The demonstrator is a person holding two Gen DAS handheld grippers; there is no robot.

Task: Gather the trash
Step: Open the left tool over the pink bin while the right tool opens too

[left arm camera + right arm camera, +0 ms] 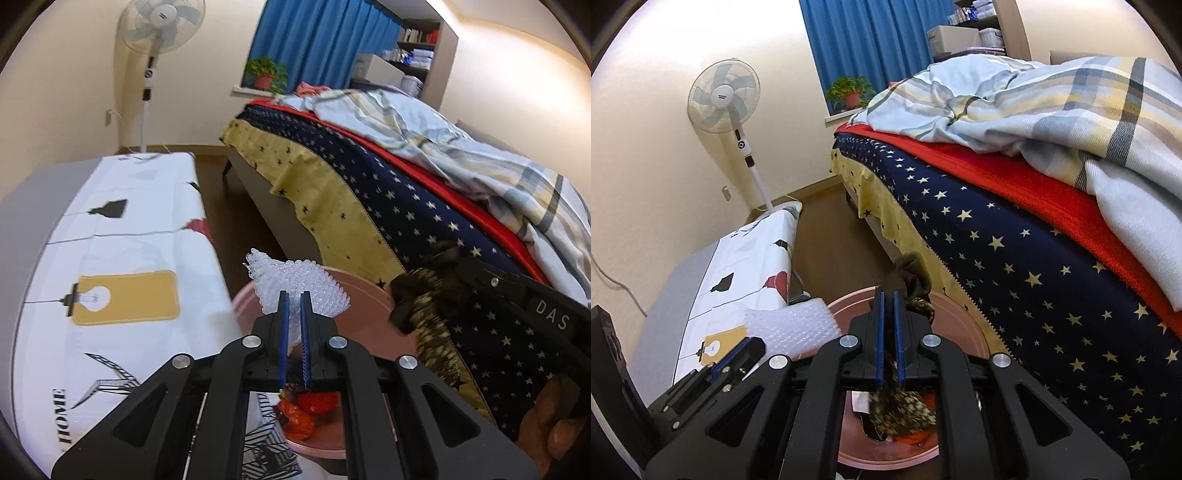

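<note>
With the left gripper [294,295] pinching bubble wrap [295,284] and the right gripper [888,295] pinching a dark patterned cloth [916,280], both over the pink bin [964,314] that already holds red scraps [303,413], collection appears well advanced; release remains.

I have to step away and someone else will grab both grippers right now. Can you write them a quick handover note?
Left gripper: nearly closed on a sheet of bubble wrap, held over the pink bin.
Right gripper: nearly closed on a dark patterned cloth scrap, also over the bin, beside the bed.
Done: the bin already holds red wrappers and other scraps.
Left: both pieces are still in the jaws; let them drop into the bin. Whether more trash lies elsewhere in the room cannot be told from these views.
</note>
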